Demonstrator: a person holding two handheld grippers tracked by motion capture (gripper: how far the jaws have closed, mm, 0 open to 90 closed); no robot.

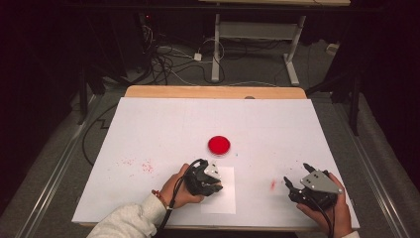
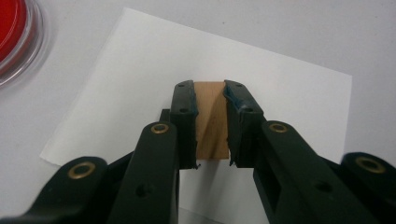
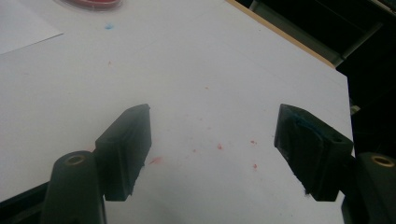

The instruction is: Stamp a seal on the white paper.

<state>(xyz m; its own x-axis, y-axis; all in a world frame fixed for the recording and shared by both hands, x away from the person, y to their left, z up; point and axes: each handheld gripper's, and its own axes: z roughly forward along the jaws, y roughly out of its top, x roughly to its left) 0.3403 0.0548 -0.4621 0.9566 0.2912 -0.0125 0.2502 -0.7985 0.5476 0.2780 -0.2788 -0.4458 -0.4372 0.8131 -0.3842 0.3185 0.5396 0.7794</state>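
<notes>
Red dish, perhaps edge-cropped

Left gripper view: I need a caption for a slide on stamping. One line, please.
Left gripper jaws clamp a wooden block over a white paper sheet, a red ink dish nearby.

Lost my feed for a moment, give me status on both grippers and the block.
Left gripper shut on wooden block, over the paper sheet. Right gripper open, empty. Red ink dish beyond the sheet, apart; nothing in the way.
</notes>
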